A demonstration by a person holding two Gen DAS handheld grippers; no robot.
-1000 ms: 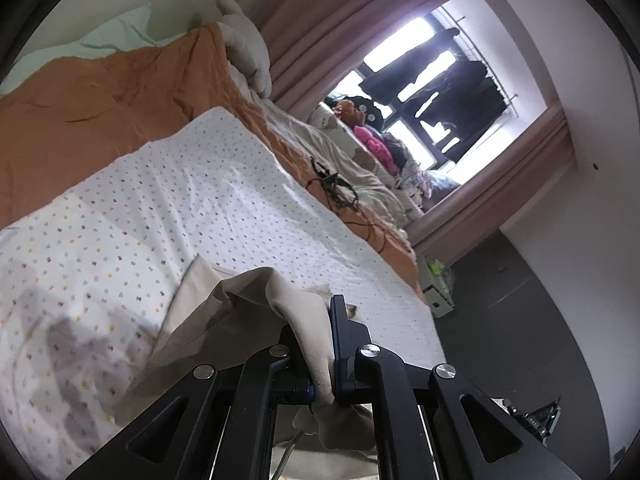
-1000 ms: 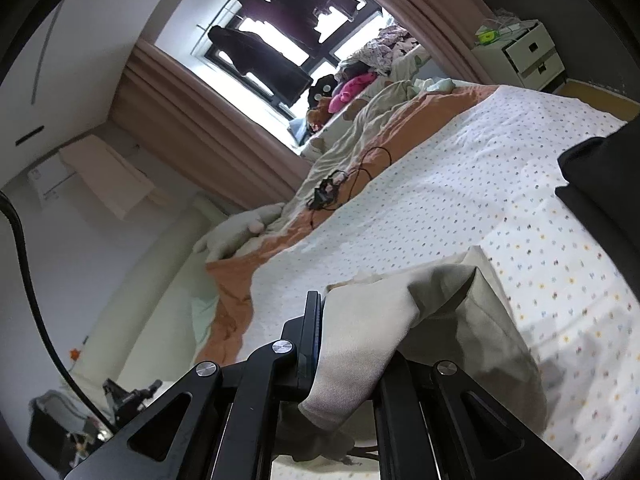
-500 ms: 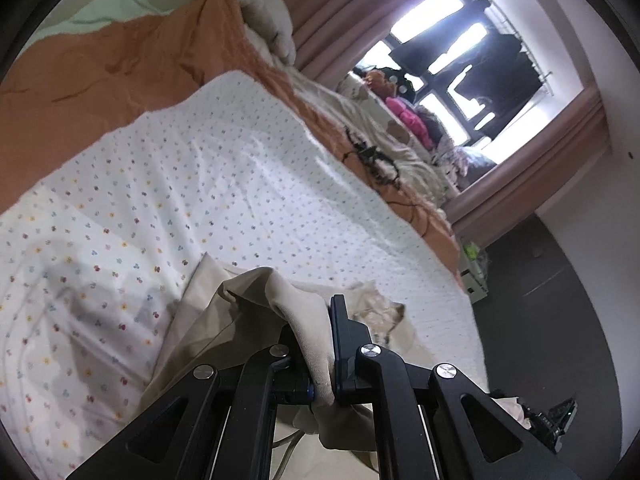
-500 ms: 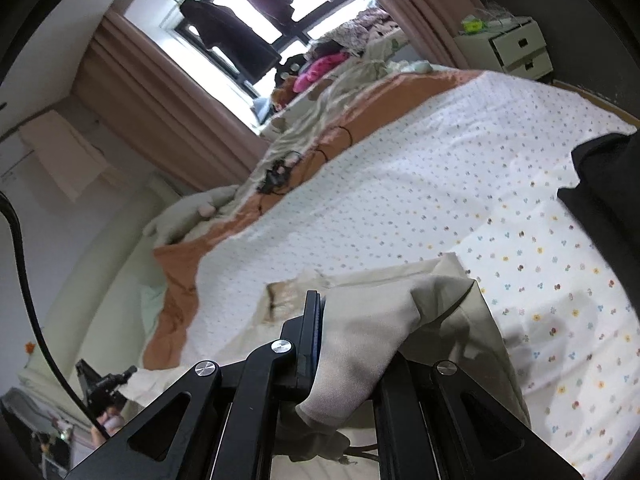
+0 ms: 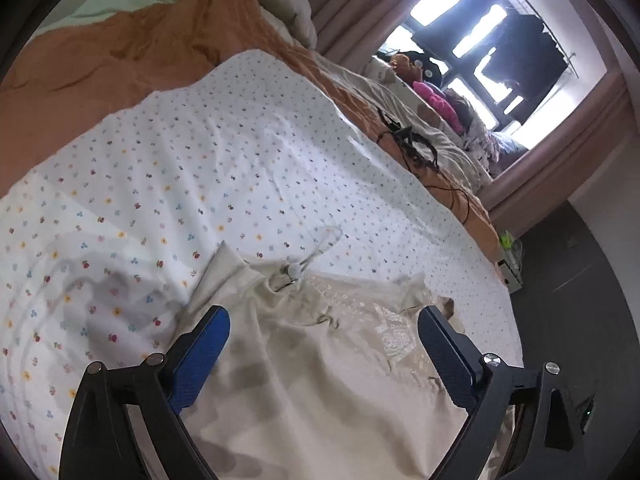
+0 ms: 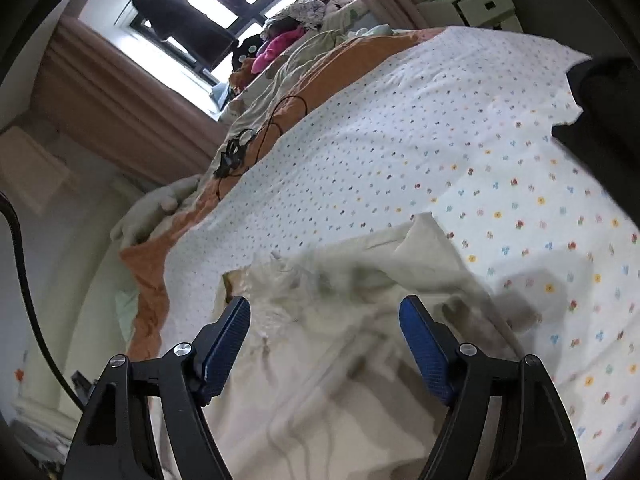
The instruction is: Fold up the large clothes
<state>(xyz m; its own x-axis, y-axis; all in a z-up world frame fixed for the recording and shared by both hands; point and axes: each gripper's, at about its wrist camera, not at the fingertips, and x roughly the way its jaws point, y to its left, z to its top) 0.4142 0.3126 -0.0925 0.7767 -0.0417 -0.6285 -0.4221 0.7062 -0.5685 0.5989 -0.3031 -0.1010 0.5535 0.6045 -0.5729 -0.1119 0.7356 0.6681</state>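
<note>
The bed (image 5: pixel 248 152), under a white spotted sheet, fills the middle of both views, with an orange cover (image 5: pixel 132 52) running along its far edge toward the upper left of the left wrist view. The task's thing, a cream garment (image 5: pixel 320 380), lies on the sheet in the lower centre of both views, rumpled, its far edge bunched in the middle of the frame.

The left gripper (image 5: pixel 322 322) stands wide, its jaws having just been opening; cloth lies beneath and between the blue pads but neither pad presses on it. The right gripper (image 6: pixel 324 312) likewise stands well apart and has just been opening, and holds nothing; the garment under it is blurred.

Risks, by judgement:
- The garment has settled uneven. Ridges and shadowed folds run through the lower centre, so a fold made over this would likely trap creases and come out crooked.
- A corner stands up at the middle of each view; pinching there may gather more than one layer, and I cannot tell how many lie underneath.
- A thin cord loop with a small white toggle (image 5: pixel 295 268) lies at the garment's far edge on the sheet. A finger could snag it and drag the cloth.
- A black cable (image 5: pixel 416 148) lies at the upper right of the bed, well apart, a low concern.
</note>
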